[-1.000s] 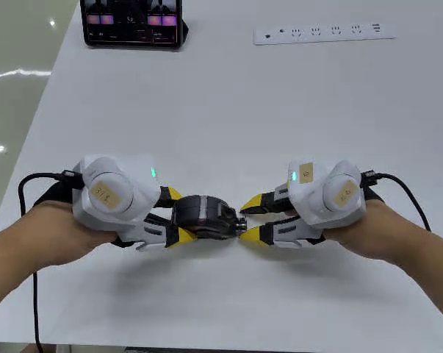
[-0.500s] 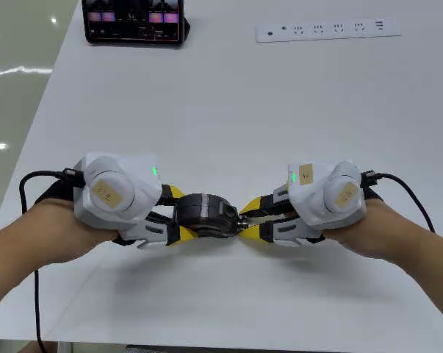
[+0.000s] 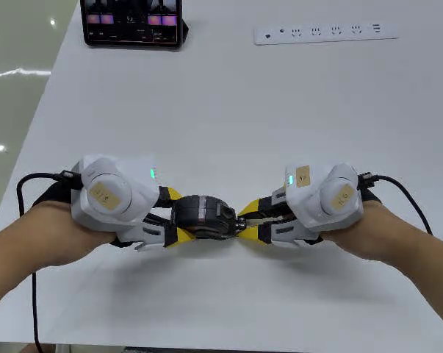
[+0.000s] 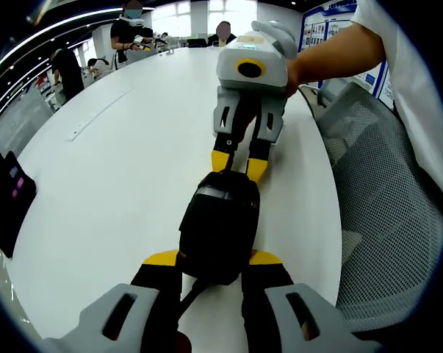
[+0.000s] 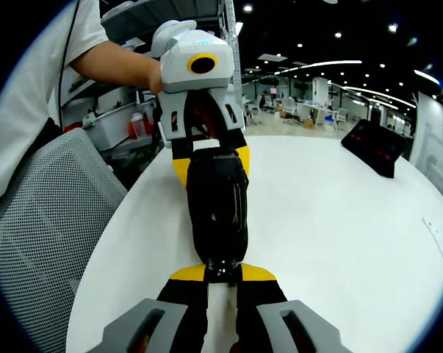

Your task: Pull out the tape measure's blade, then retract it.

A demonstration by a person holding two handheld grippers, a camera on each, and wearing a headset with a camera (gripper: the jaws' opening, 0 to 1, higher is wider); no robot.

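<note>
Left tongs [image 3: 178,215] clamp the tape measure [image 3: 204,215] – right tongs [image 3: 245,220] pinch its blade tip [image 5: 222,269].

readable text: none; yellow stickers [image 3: 103,193]: marks too small; tablet screen [image 3: 131,18]: blurred

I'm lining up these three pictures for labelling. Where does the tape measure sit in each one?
Head view: tape measure, low, just left of centre.
Left gripper view: tape measure, centre, clamped between this view's own jaws.
Right gripper view: tape measure, centre, running away from this view's own jaws, which meet its near end.
Shared landmark: dark tablet, top left in the head view, left edge, upper right.
</note>
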